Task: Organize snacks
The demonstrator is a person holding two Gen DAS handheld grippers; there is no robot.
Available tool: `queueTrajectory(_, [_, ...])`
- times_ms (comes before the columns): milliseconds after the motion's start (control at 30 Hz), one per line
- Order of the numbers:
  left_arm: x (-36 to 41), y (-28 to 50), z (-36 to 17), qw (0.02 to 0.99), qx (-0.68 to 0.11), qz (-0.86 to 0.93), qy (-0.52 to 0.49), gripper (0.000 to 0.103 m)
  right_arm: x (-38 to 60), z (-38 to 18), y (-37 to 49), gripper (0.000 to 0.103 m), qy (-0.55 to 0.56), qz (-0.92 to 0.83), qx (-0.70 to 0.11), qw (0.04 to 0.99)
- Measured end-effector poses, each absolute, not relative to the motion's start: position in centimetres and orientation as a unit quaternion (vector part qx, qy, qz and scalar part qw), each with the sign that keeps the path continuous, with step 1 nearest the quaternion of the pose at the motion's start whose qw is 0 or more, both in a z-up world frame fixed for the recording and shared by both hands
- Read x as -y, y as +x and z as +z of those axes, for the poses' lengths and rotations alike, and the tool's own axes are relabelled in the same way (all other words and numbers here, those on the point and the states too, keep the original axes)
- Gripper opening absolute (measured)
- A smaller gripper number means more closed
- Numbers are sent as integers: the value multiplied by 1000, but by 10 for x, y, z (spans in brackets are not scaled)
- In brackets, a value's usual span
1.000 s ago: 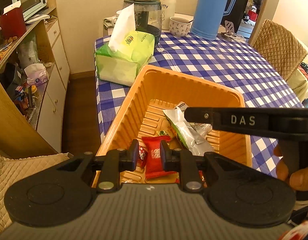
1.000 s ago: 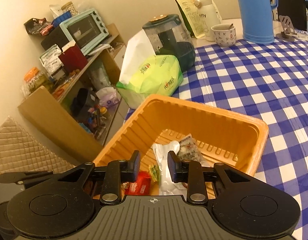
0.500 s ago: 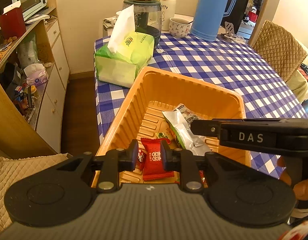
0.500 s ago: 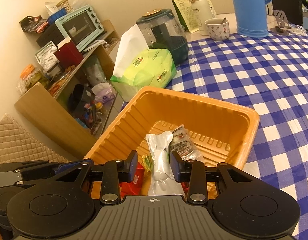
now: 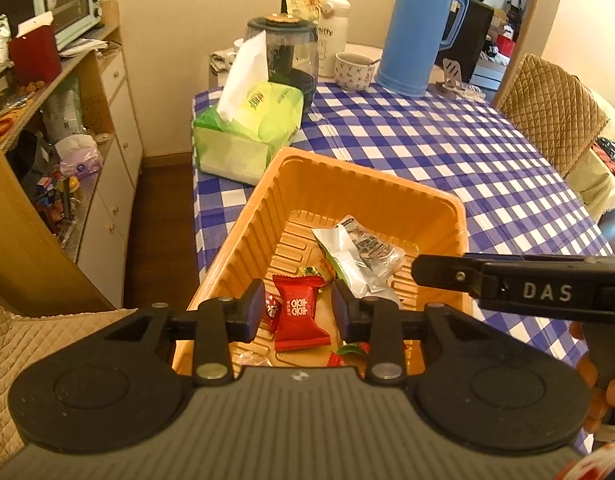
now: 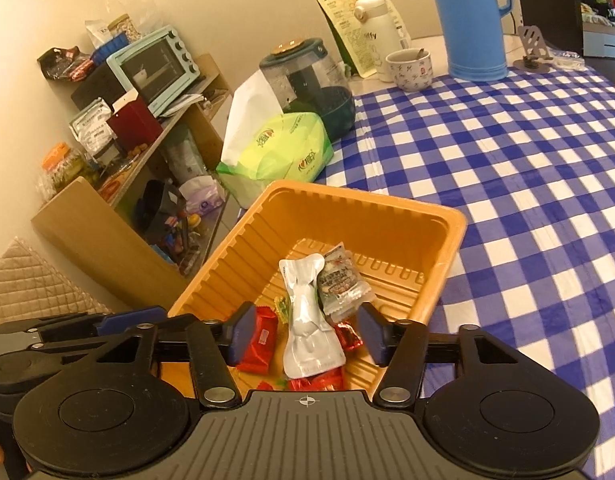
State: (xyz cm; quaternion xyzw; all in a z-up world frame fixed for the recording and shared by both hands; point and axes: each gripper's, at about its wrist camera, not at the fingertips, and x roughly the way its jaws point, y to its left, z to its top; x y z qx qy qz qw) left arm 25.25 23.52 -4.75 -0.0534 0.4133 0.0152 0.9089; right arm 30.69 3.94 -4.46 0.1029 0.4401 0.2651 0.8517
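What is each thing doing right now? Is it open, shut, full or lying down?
left gripper: jaws opening, nothing pinched
right gripper: jaws opening, nothing pinched
orange tray: on table, snacks inside
red candy: lying in tray
silver pouch: lying in tray
tissue pack: open, tissue sticking up
blue thermos: upright, lid on

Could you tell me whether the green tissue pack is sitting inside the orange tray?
No, the tissue pack sits on the checked tablecloth beyond the far rim of the orange tray.
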Motion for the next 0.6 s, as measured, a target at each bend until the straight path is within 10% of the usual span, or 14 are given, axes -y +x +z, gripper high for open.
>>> queueTrajectory(600, [-147, 158, -19, 900, -427, 53, -70, 38, 57, -13, 223, 81, 66, 290, -453, 841])
